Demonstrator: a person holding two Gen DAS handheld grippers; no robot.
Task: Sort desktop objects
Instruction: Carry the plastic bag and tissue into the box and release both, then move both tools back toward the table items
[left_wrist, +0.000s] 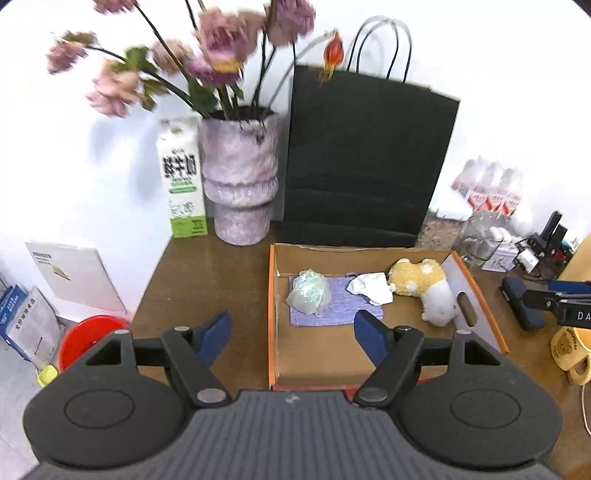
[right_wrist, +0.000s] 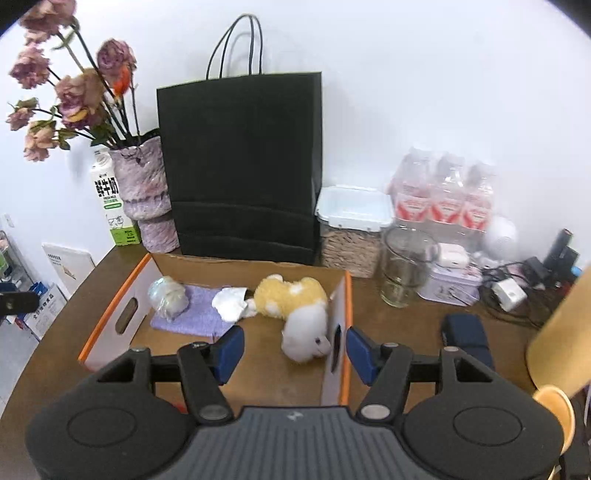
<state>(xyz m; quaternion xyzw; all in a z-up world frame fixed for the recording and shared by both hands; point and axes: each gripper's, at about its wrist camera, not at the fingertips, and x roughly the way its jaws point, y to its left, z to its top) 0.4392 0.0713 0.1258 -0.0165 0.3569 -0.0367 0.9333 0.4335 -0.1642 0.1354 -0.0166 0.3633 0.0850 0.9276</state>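
A cardboard box with orange edges (left_wrist: 272, 302) (right_wrist: 110, 314) lies open on the brown table. Inside lie a purple cloth (left_wrist: 340, 314) (right_wrist: 199, 314), a ball of clear plastic wrap (left_wrist: 309, 291) (right_wrist: 168, 297), a crumpled white tissue (left_wrist: 371, 288) (right_wrist: 229, 302) and a yellow-and-white plush toy (left_wrist: 424, 284) (right_wrist: 295, 306). My left gripper (left_wrist: 293, 332) hovers open over the box's left wall, with nothing between its blue pads. My right gripper (right_wrist: 295, 349) hangs open above the box's right wall and the plush's white end, with its pads clear of both.
Behind the box stand a black paper bag (right_wrist: 243, 166), a vase of dried flowers (left_wrist: 240, 177) and a milk carton (left_wrist: 181, 177). To the right are a glass jar (right_wrist: 406, 266), a lidded food container (right_wrist: 351, 229), water bottles (right_wrist: 443, 192), a navy case (right_wrist: 465, 334), a yellow mug (left_wrist: 572, 350) and cables.
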